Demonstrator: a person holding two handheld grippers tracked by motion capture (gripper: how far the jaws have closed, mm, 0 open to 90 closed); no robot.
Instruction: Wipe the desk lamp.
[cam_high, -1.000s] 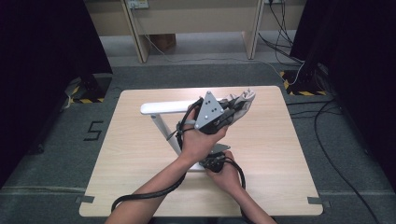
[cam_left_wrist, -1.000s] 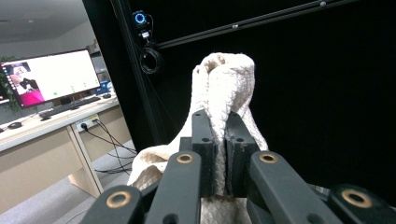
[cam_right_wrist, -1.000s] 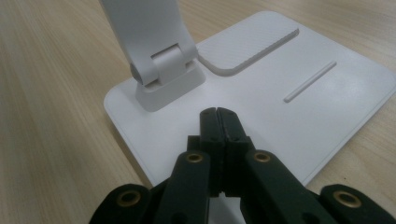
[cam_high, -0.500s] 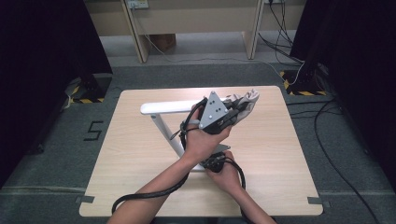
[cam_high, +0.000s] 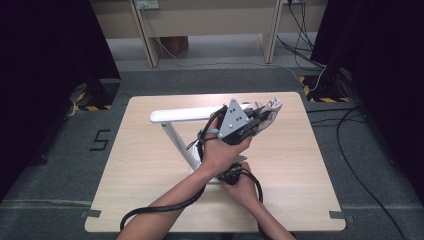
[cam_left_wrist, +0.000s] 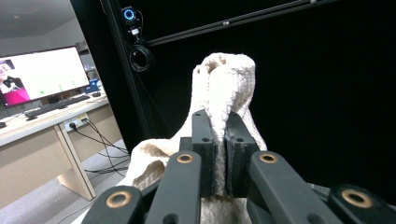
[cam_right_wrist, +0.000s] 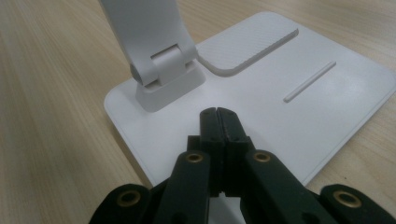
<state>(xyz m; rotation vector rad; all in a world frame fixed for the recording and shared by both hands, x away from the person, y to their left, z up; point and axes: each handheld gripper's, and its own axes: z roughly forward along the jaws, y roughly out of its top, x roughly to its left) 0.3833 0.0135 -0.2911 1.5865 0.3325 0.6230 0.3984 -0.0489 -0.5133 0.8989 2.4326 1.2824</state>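
1. A white desk lamp (cam_high: 172, 130) stands on the light wooden desk (cam_high: 140, 175), its flat head (cam_high: 180, 115) reaching left over the far half and its slanted arm (cam_high: 179, 145) coming down toward the near middle.
2. The left hand-held gripper (cam_high: 255, 117) is raised above the far middle of the desk, just right of the lamp head, with its grey three-cornered plate facing up.
3. In the left gripper view its jaws pinch a cream towelling cloth (cam_left_wrist: 229, 88); the cloth stands up in a fold between the pads and bunches below them.
4. From the high view the cloth (cam_high: 270, 107) sticks out beyond that gripper toward the far right, clear of the desk top.
5. The right hand-held gripper (cam_right_wrist: 217, 114) sits low at the near middle of the desk, under the left forearm, with the right hand (cam_high: 242, 187) behind it.
6. Its jaws are pressed together with nothing between them, tips over the lamp's flat white base (cam_right_wrist: 280, 121).
7. The hinge block (cam_right_wrist: 163, 79) of the lamp arm stands on that base just beyond and left of the jaw tips in the right gripper view; whether the tips touch the base I cannot tell.
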